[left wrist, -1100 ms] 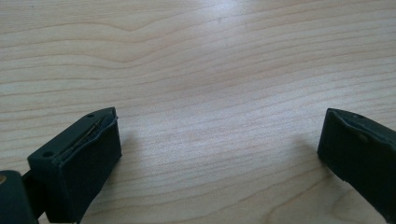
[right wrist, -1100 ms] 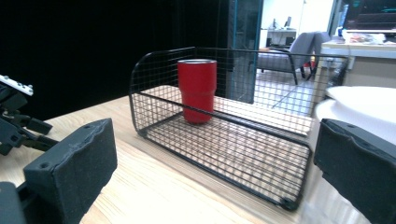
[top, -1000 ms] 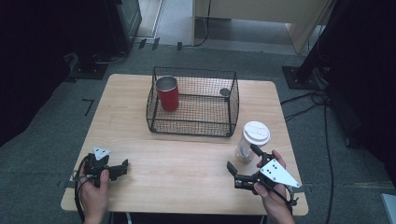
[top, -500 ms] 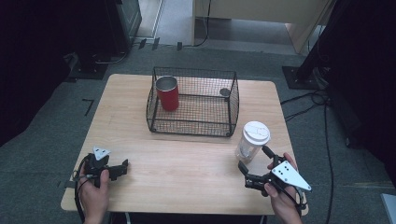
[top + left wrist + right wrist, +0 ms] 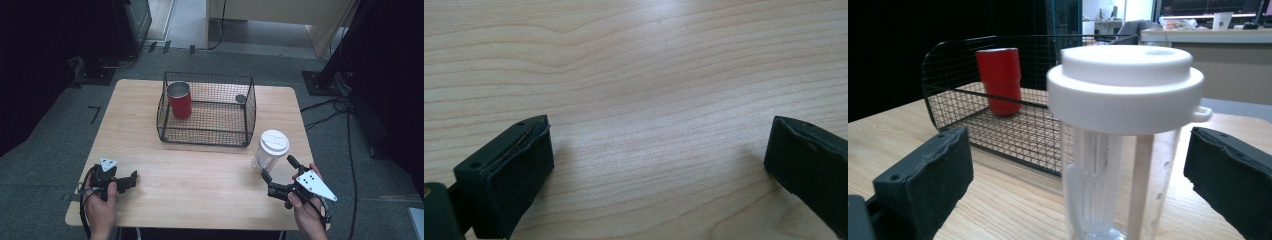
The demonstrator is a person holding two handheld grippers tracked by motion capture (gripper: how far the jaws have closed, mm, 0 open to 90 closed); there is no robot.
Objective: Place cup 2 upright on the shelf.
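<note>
A clear plastic cup (image 5: pixel 270 150) with a white lid stands upright on the wooden table (image 5: pixel 200 170), right of centre. My right gripper (image 5: pixel 277 168) is just in front of it, open, with a jaw tip near each side of the cup's base. In the right gripper view the cup (image 5: pixel 1125 90) looms close between the two spread jaws of the right gripper (image 5: pixel 1078 142), untouched. My left gripper (image 5: pixel 131 181) rests near the front left corner. It is open over bare wood in the left gripper view (image 5: pixel 659 131).
A black wire basket (image 5: pixel 205 134) sits at the table's middle back, also seen behind the cup (image 5: pixel 948 90). Inside it stand a red cup (image 5: pixel 179 100) (image 5: pixel 1000 80) and a small grey object (image 5: pixel 241 99). The table's right edge (image 5: pixel 307 150) is close to the clear cup.
My right gripper has moved right and forward and turned toward the clear cup, so its jaws now flank the cup's base. The left gripper and the other things have stayed put.
</note>
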